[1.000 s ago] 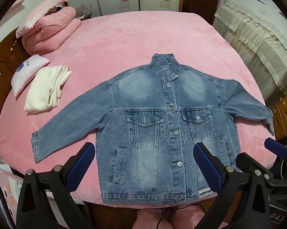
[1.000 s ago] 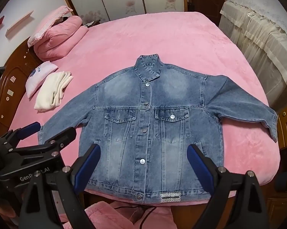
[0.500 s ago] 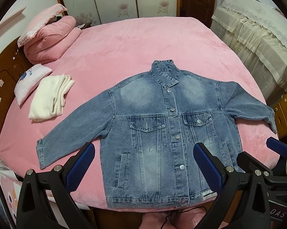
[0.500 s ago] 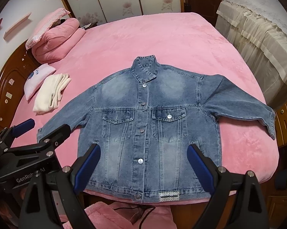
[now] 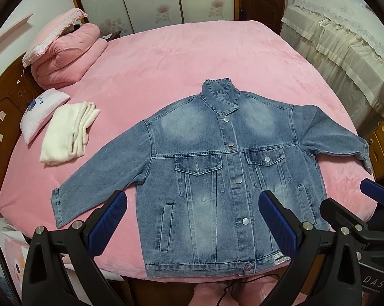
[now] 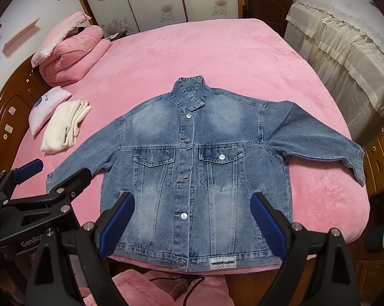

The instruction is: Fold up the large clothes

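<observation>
A blue denim jacket (image 5: 217,168) (image 6: 192,158) lies flat and buttoned on the pink bed (image 5: 181,58) (image 6: 199,51), front up, collar away from me, both sleeves spread out and its hem at the near edge. My left gripper (image 5: 192,204) hangs open above the jacket's lower part with nothing between its blue pads. My right gripper (image 6: 192,205) is open too, above the hem, also holding nothing. Each gripper shows in the other's view: the right gripper (image 5: 350,199) at the right edge, the left gripper (image 6: 54,169) at the lower left.
A folded cream garment (image 5: 66,135) (image 6: 64,127) and a small white pillow (image 5: 42,109) lie left of the jacket. A rolled pink quilt (image 5: 64,56) sits at the far left corner. A lace-covered cabinet (image 5: 345,46) stands right, wooden drawers (image 6: 380,153) beside it.
Both grippers have drawn back and up a little, so the jacket sits slightly farther off in both views. The jacket itself has not moved and both grippers stay open.
</observation>
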Demonstrator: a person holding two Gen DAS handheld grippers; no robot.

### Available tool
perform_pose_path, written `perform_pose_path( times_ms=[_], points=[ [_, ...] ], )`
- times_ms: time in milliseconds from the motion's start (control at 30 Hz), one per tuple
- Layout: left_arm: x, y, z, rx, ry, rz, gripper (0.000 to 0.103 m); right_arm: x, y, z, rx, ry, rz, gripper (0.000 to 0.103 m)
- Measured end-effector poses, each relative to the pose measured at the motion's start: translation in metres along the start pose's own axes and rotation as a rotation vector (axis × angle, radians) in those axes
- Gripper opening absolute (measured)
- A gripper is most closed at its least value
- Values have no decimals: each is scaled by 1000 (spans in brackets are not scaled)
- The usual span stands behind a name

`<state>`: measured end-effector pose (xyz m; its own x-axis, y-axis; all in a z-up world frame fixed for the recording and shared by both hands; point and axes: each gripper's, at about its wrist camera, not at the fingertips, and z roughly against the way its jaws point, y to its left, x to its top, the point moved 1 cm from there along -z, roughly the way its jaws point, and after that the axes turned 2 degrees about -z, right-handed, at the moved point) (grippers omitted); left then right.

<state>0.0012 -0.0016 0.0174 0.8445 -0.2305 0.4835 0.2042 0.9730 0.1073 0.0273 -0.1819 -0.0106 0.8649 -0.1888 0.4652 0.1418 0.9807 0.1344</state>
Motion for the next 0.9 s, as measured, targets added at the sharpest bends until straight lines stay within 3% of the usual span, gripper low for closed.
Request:
perform_pose_path(
  times_ms=[900],
  points=[
    [0,-2,-2,-12,10,14,102,4,-5,-1,-22,-1,27,93]
  ],
)
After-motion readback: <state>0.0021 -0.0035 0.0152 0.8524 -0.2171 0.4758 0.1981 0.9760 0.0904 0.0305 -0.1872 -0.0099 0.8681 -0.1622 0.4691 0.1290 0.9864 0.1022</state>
